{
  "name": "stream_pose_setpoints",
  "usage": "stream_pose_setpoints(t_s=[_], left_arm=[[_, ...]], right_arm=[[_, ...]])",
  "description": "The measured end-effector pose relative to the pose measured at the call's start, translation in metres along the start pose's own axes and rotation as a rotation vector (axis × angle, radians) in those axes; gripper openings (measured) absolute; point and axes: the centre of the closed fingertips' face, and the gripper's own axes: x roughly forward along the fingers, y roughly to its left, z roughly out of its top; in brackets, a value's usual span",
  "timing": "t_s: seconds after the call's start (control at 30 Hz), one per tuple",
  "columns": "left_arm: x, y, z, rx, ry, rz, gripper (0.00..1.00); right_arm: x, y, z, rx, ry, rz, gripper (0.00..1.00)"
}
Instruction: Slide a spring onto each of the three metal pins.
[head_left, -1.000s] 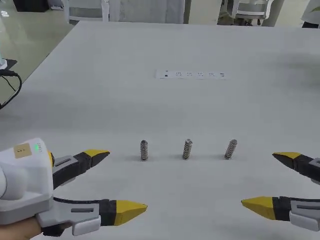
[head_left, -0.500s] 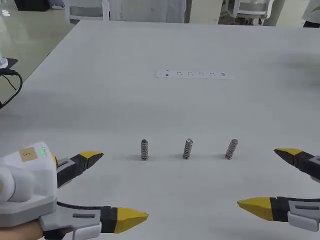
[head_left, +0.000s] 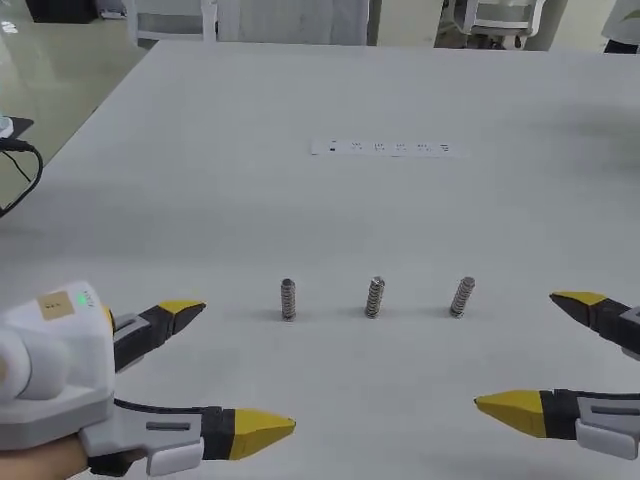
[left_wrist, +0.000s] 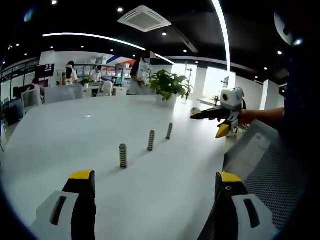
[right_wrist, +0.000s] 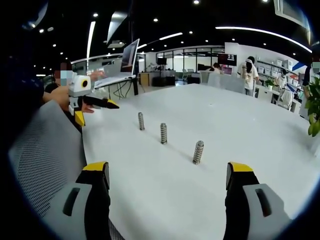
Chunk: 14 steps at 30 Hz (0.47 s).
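Both the left gripper (head_left: 245, 365) and the right gripper (head_left: 517, 350) sit with jaws wide apart and nothing in them, yellow tips over the smooth white table (head_left: 350, 220), three coiled metal springs (head_left: 374, 297) standing upright in a row just ahead, while the left gripper view adds a grey mesh chair (left_wrist: 270, 175) at the table's edge.

Springs (head_left: 375, 297) of coiled bare metal, grey, faintly glossy, ridged along their length. Table (head_left: 300, 200) smooth, pale, matt with a soft sheen. Left gripper (head_left: 245, 365) and right gripper (head_left: 517, 350) in matt white and black plastic; yellow tips smooth, possibly rubber. Chair back (left_wrist: 270, 170) of dark open-weave mesh cloth.
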Motion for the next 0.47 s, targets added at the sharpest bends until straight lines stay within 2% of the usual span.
stream_pose_setpoints(t_s=[0.47], left_arm=[[0.0018,-0.0006,0.0013,0.004,0.003,-0.001,0.96]], right_arm=[[-0.0025,-0.0005,-0.0024,0.001,0.009,-0.007,0.97]])
